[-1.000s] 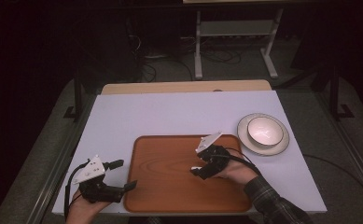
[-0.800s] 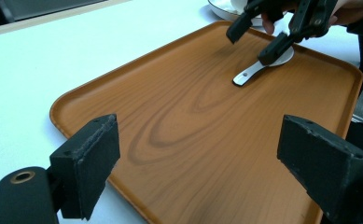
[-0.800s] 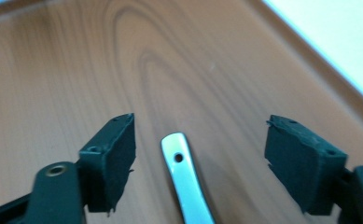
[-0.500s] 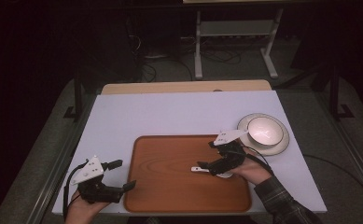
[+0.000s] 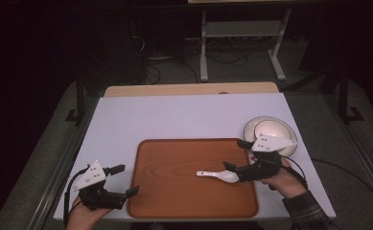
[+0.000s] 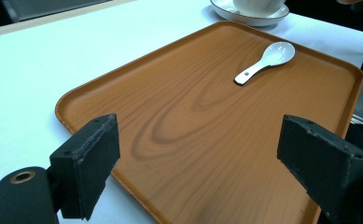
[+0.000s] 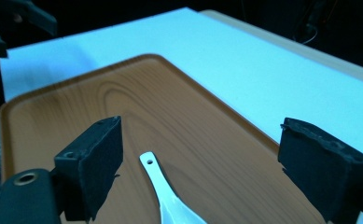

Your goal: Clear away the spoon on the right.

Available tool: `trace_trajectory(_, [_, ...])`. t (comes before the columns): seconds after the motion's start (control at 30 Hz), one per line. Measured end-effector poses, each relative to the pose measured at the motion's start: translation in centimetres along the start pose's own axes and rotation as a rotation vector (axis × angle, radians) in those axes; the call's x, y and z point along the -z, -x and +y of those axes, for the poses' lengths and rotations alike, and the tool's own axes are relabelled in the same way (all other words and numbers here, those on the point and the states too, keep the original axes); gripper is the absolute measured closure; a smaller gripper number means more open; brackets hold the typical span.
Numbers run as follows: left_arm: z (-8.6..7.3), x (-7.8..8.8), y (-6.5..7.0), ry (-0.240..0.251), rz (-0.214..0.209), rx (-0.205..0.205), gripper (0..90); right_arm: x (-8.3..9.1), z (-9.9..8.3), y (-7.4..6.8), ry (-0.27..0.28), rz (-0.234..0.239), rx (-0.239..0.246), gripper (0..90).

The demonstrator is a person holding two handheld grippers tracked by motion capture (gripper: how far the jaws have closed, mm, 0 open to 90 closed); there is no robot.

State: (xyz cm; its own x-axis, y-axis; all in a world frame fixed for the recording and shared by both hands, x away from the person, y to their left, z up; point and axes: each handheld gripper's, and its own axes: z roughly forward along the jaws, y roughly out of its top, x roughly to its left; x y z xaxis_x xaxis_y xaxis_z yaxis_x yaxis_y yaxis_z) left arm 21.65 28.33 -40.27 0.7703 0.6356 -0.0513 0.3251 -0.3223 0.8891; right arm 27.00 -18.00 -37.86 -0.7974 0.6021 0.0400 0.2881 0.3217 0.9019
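- The white rectangular surface [image 5: 174, 120] carries everything in play, with a strip of pale wood showing along its far edge
- The brown wood-grain rectangular tray [image 5: 174, 191] lies near the person's edge of the surface, flat and bare apart from one spoon
- The white round plate with a white bowl on it [image 5: 270, 132] sits on the surface just beyond the tray's far right corner, apart from the tray
- The right gripper [image 5: 232, 155] hovers over the tray's right side, and its fingers [image 7: 97, 163] have just been opening; they now stand wide apart, with the spoon lying loose on the tray between them and pressed by neither
- The left gripper [image 5: 122, 179] rests at the tray's near left corner, its fingers [image 6: 88, 161] spread wide with nothing between them
- The small white ceramic spoon [image 5: 217, 175] lies flat on the right half of the tray, handle towards the tray's middle and bowl end towards the right gripper
- The step in hand looks like the release of the spoon onto the tray, and it seems done
- Judging by the layout, the next move calls for the right gripper to lift clear of the spoon without nudging it, then turn towards the plate and bowl behind it, which needs a firm hold on the rim
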Motion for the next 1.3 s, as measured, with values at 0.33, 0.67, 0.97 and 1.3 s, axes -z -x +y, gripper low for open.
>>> trace_trajectory(0.33, [0.0,0.0,0.0,0.001,-0.001,0.002,12.9,3.0,-1.3,-0.1,0.054,-0.021,-0.026,12.6])
trace_trajectory(0.67, [0.0,0.0,0.0,-0.001,0.000,0.001,12.9,5.1,-2.7,0.5,0.072,-0.048,-0.066,8.4])
trace_trajectory(0.97, [0.0,-0.1,0.0,-0.003,-0.004,0.001,12.9,6.3,-4.3,1.3,0.094,-0.077,-0.098,8.2])
trace_trajectory(1.3, [0.0,-0.1,0.0,-0.003,-0.003,0.001,12.9,6.3,-4.7,1.4,0.089,-0.065,-0.092,7.6])
